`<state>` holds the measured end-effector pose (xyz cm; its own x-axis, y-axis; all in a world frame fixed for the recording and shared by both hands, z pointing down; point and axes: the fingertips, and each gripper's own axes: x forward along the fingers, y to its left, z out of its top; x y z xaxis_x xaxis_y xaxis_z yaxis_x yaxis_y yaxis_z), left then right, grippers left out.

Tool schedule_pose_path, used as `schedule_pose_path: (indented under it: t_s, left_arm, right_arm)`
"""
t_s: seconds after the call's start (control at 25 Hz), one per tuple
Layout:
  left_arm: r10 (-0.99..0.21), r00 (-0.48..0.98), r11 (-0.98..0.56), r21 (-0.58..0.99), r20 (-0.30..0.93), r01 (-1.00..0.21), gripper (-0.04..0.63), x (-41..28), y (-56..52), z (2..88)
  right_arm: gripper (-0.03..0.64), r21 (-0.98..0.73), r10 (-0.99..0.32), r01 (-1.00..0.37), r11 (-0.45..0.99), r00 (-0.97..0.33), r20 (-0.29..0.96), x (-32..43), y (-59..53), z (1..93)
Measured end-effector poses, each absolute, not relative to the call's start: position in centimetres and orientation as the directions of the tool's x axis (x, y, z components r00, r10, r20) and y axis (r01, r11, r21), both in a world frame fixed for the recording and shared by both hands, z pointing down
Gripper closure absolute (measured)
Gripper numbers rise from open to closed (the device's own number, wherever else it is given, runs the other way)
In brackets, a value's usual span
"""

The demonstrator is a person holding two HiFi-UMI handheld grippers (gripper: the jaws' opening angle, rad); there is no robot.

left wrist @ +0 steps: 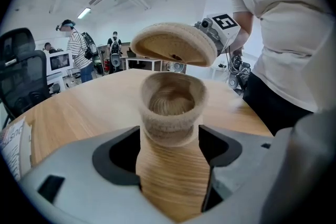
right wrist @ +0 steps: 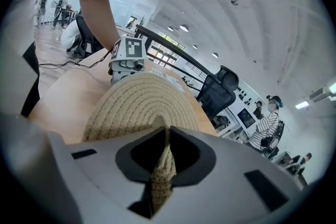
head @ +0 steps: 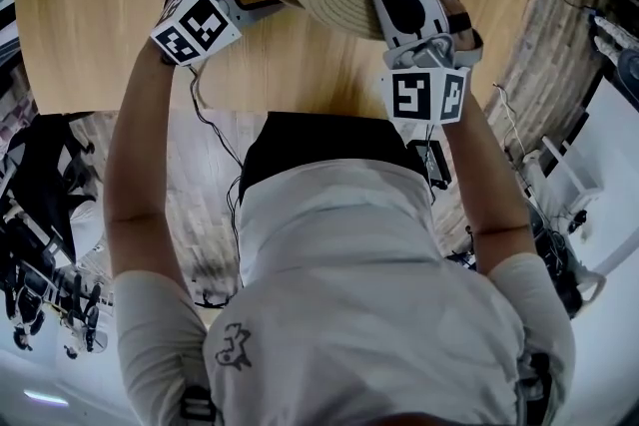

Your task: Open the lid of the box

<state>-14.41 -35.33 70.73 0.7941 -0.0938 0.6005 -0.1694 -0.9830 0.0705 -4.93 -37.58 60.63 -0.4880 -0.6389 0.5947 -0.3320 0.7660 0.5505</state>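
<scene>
Coiled rope is forming the round lid [right wrist: 142, 102], which the right gripper [right wrist: 167, 138] is pinching by its rim above the open, ribbed, cup-shaped box [left wrist: 173, 107]; the left gripper [left wrist: 170, 136] is clamping that box on the smooth wooden table [left wrist: 79, 113].

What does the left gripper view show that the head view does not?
Only the left gripper view: the hollow inside of the box and the underside of the lid, lifted clear of the rim. Only the head view: the lid's coiled top and the person's torso. Both: the right gripper pinching the lid, the left gripper clamped on the box, the wooden table.
</scene>
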Motion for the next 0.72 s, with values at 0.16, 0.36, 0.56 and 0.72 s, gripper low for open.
schedule_pose_path:
  t_s: [0.16,0.36,0.56,0.72]
  left_arm:
    - [-0.119,0.796,-0.976,0.075,0.594,-0.203,0.255,-15.5,-34.9,69.2]
    - [-0.154,0.805,-0.963,0.095,0.573,-0.252,0.255,-17.2,-33.3,66.4]
    - [-0.201,0.841,-0.942,0.138,0.503,-0.308,0.255,-17.8,-30.2,61.7]
    - [-0.278,0.851,-0.918,0.139,0.446,-0.372,0.256,-18.8,-27.9,57.5]
  right_arm:
    - [0.581,0.514,-0.647,-0.393,0.763,-0.48,0.593,-4.4,-37.3,59.5]
    - [0.581,0.485,-0.667,-0.458,0.745,-0.483,0.567,-5.1,-36.1,56.9]
    - [0.581,0.459,-0.678,-0.5,0.734,-0.5,0.539,-5.8,-33.9,53.9]
    - [0.581,0.408,-0.677,-0.544,0.733,-0.529,0.512,-6.7,-31.8,52.1]
